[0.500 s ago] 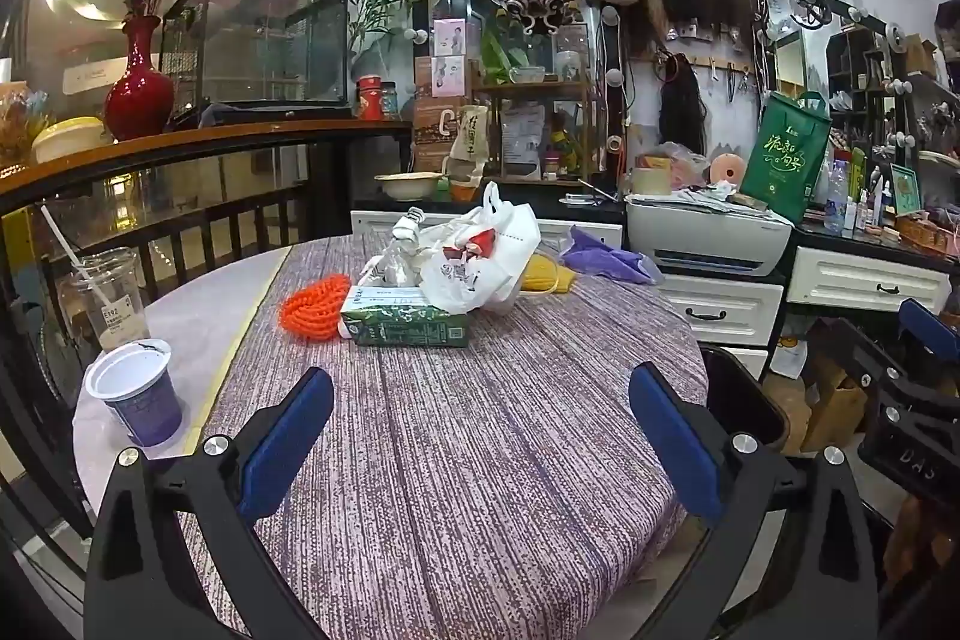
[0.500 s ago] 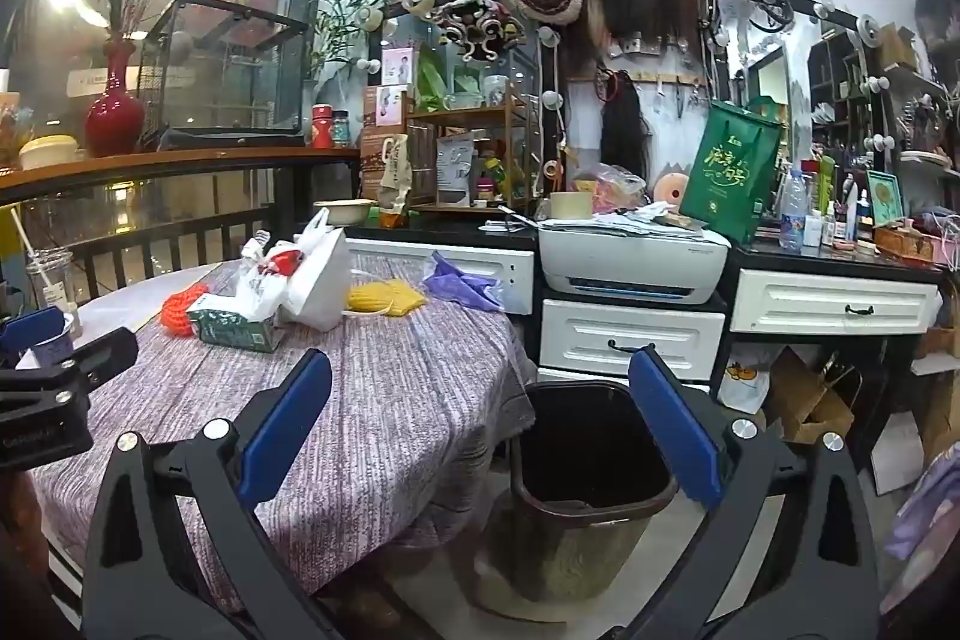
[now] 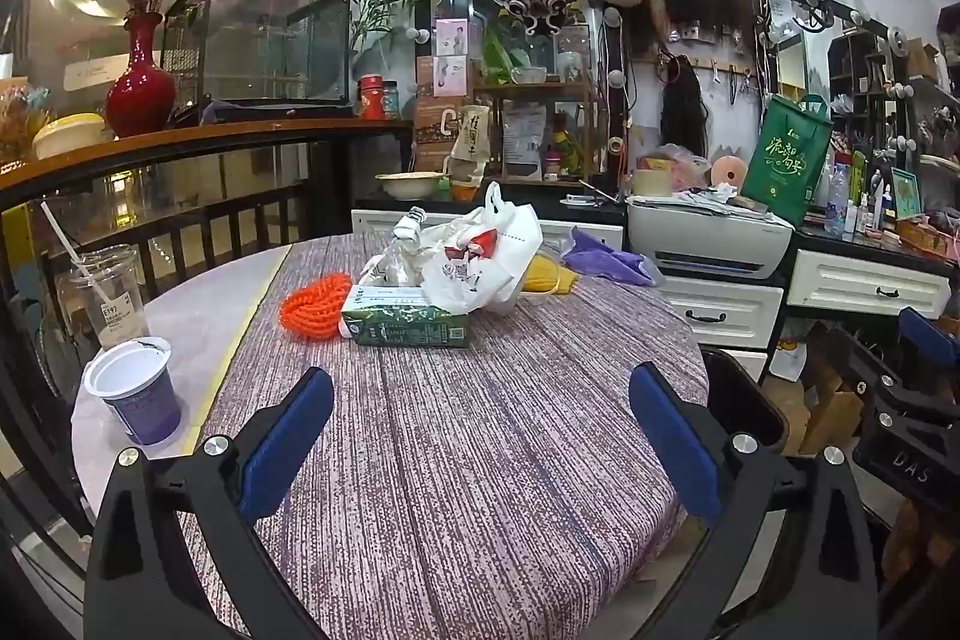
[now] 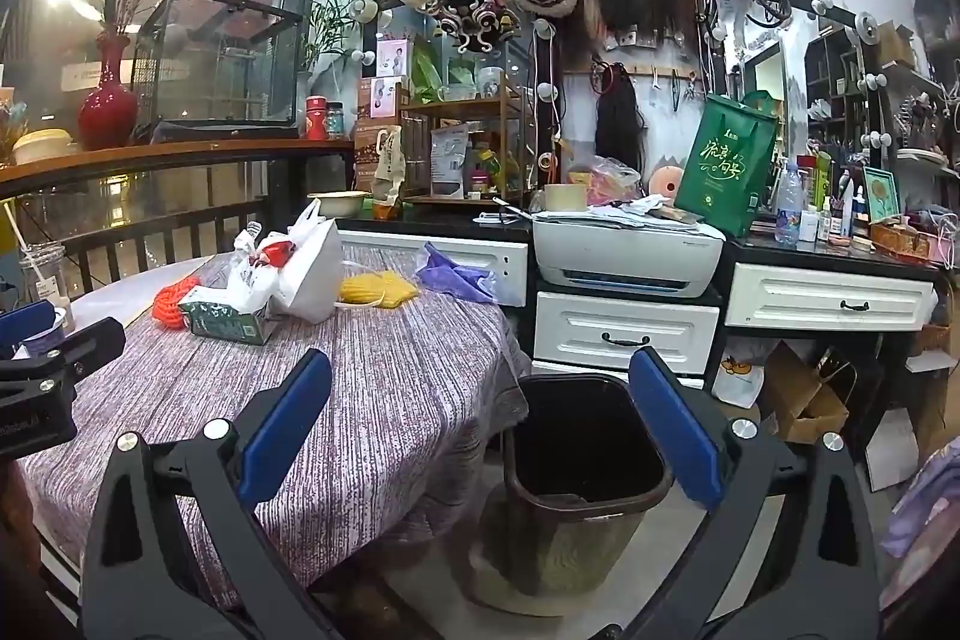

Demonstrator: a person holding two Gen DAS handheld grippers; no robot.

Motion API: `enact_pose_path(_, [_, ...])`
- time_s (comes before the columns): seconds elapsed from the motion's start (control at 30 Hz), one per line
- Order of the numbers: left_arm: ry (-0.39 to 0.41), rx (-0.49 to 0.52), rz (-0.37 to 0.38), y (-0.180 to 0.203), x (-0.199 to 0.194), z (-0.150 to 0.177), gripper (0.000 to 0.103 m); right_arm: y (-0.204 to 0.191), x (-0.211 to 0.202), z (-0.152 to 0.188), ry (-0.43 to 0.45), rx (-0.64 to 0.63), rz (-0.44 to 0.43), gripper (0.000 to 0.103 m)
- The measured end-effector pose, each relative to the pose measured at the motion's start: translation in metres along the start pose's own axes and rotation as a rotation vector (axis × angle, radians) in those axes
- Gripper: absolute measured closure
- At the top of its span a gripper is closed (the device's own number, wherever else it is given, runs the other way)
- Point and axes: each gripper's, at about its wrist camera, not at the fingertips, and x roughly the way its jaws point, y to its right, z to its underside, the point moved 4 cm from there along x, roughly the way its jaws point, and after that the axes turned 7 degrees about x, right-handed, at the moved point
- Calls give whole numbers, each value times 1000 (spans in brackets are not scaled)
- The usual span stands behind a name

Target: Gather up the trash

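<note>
A round table [image 3: 480, 460] with a purple striped cloth holds a white plastic bag [image 3: 480, 262] with a crushed clear bottle [image 3: 402, 250], a green tissue box [image 3: 408, 319], an orange net [image 3: 315, 304], a yellow cloth [image 3: 549, 274] and a purple cloth [image 3: 606, 262]. A purple yogurt cup [image 3: 135, 388] and a clear cup with a straw [image 3: 108, 292] stand at the left edge. My left gripper [image 3: 480, 436] is open and empty over the near table. My right gripper [image 4: 480, 430] is open and empty above the dark trash bin [image 4: 582, 466] beside the table.
White drawers [image 4: 624, 328] with a printer [image 4: 624, 250] stand behind the bin. A green bag [image 4: 726, 166] and bottles sit on the counter. Cardboard boxes [image 4: 804, 394] lie on the floor at the right. A railing shelf with a red vase [image 3: 141, 88] runs along the left.
Both grippers have barely moved; the right view has shifted slightly. Nothing on the table has changed.
</note>
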Motion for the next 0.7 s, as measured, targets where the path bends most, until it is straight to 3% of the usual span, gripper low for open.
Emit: enact_pose_path(0.7, [-2,-4,2,-5,2,3,5,-3,2,1,-4,-2,2,5])
